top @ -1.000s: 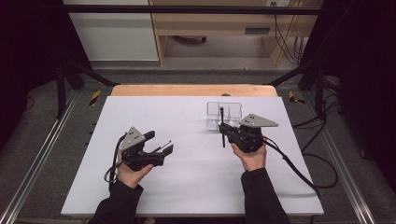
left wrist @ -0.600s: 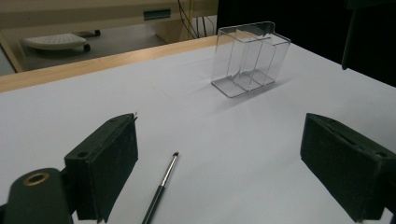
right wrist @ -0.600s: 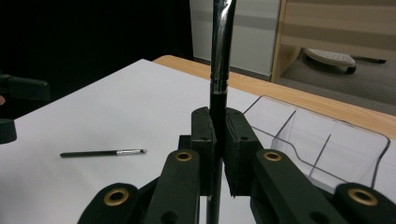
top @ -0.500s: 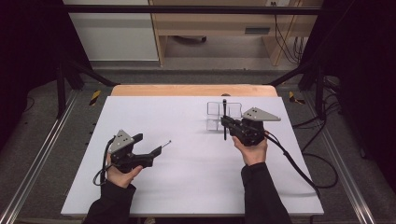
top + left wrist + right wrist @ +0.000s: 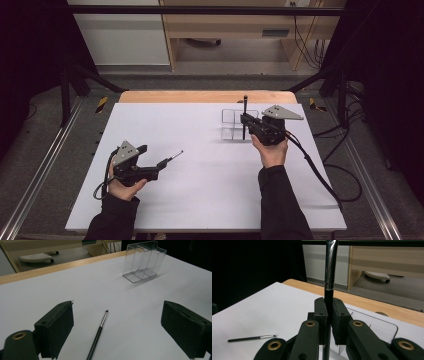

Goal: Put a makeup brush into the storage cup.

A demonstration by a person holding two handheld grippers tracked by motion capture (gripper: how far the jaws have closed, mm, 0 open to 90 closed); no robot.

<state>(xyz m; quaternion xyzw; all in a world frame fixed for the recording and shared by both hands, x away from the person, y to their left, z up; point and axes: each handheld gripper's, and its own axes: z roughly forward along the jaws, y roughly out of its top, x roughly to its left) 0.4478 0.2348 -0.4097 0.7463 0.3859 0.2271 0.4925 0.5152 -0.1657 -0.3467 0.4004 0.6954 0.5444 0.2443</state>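
Item 1: right gripper [image 5: 244,120], seen right of centre in the high view, carried by a hand entering from the lower edge. Its jaws are closed tight on a tall brush [image 5: 245,117] with a black handle and a silver ferrule, which is held upright. In the right gripper view the tall brush [image 5: 329,277] rises through the middle of the frame, pinched between the two black pads.

Item 2: clear organizer [image 5: 239,124], a transparent divided holder, standing on the white table [image 5: 200,200] right of centre in the high view. The held brush is seen directly in front of it; whether the brush tip is inside a compartment cannot be told. In the left gripper view the clear organizer [image 5: 143,262] stands at the upper right, upright, with its partitions visible.

Item 3: left gripper [image 5: 165,161], seen at lower left of the high view. Its jaws are spread wide and nothing is gripped.

Item 4: thin brush [image 5: 98,333], black-handled with a small dark tip, lying flat on the table. In the left gripper view it is placed at lower centre, between the two open pads and untouched by either. In the right gripper view the thin brush [image 5: 252,338] lies at lower left.
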